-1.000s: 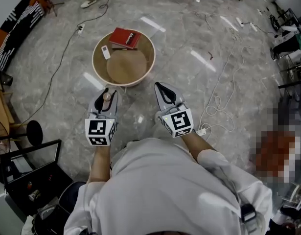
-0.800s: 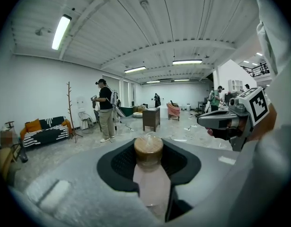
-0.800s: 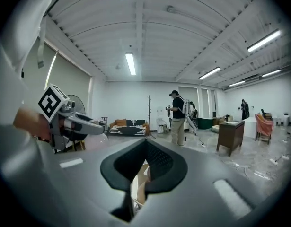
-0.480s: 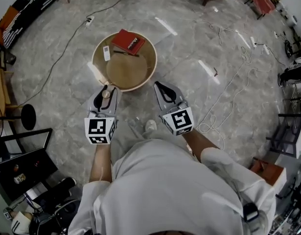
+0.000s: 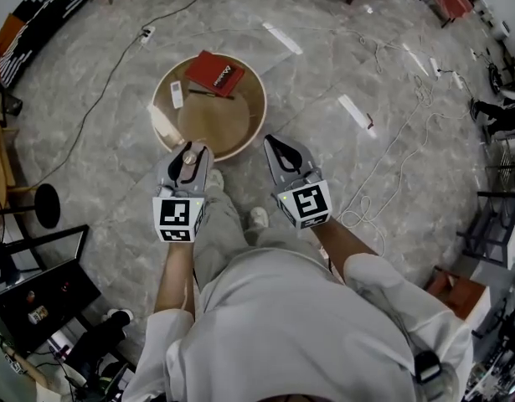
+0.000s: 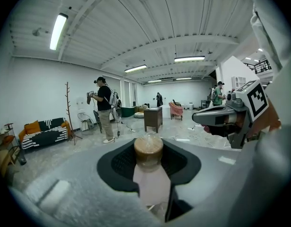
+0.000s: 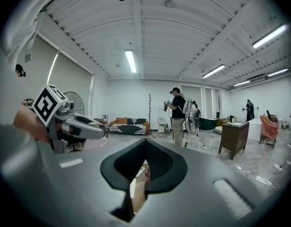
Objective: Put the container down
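The container (image 6: 149,170) is a small pale-pink bottle with a brown cap, and my left gripper (image 6: 148,159) is shut on it, pads on both sides just under the cap. In the head view the left gripper (image 5: 187,154) holds the container (image 5: 188,159) upright over the near rim of a round wooden table (image 5: 255,115). My right gripper (image 5: 278,148) hovers to the right of the table's near edge. Its jaws are shut with nothing between them, as the right gripper view (image 7: 146,146) also shows.
On the table lie a red book (image 5: 214,73), a white remote (image 5: 177,95) and a round brown disc (image 5: 208,122). Cables trail over the marble floor (image 5: 383,153). A black case (image 5: 39,283) and a black stool (image 5: 46,205) stand at the left. A person (image 6: 104,109) stands far off.
The person has stepped closer to the round table. The left gripper with the container has moved forward, from short of the table to over its near rim. The right gripper stays shut.
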`<state>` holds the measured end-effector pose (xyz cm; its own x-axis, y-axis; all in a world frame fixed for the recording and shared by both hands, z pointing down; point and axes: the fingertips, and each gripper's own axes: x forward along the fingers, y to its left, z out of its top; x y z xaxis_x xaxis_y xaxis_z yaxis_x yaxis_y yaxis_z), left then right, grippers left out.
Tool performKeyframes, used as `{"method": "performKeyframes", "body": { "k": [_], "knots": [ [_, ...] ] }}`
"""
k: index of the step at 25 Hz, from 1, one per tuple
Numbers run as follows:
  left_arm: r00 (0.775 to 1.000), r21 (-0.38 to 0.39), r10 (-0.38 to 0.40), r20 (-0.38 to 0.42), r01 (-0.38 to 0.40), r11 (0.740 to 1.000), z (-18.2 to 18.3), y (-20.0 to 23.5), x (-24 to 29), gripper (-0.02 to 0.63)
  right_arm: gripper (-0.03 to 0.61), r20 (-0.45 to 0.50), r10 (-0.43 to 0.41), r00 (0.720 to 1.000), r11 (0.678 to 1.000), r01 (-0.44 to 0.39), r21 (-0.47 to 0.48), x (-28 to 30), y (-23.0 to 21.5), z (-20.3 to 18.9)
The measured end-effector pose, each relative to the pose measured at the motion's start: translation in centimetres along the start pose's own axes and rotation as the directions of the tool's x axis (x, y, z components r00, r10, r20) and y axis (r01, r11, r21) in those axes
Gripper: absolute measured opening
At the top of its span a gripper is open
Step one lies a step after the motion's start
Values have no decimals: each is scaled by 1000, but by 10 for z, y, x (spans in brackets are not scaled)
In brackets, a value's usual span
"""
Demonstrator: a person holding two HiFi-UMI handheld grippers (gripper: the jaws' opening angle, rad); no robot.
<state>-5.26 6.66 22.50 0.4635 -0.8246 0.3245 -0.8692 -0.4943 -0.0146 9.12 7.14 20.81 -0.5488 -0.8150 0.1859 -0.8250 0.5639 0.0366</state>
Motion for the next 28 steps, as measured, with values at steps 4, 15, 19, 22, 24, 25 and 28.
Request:
{"method": "performKeyframes", "body": {
  "k": [4,15,19,22,24,25,28],
  "knots": [
    [1000,-4,-21,-18,21,1000,-16,11,23,127,2,-22,-15,1000,1000,15,-5,18,-9,-14],
    [997,15,-68,-42,69,998,-55,46,88,127,2,-93,-55,994,998,56,15,66,-34,-54],
    [994,10,-95,-61,95,995,-68,58,116,127,2,-112,-70,991,997,73,24,94,-46,-67],
    [990,17,-120,-69,121,993,-74,67,135,127,2,-121,-75,990,997,78,23,115,-53,-69],
    [988,23,-141,-65,142,990,-76,72,148,127,2,-126,-86,988,996,89,23,128,-60,-71],
    [986,26,-152,-63,153,988,-77,75,154,127,2,-129,-93,987,995,97,24,135,-64,-72],
    [980,28,-186,-65,188,982,-83,81,175,127,2,-132,-114,985,992,119,30,155,-78,-76]
  ]
}}
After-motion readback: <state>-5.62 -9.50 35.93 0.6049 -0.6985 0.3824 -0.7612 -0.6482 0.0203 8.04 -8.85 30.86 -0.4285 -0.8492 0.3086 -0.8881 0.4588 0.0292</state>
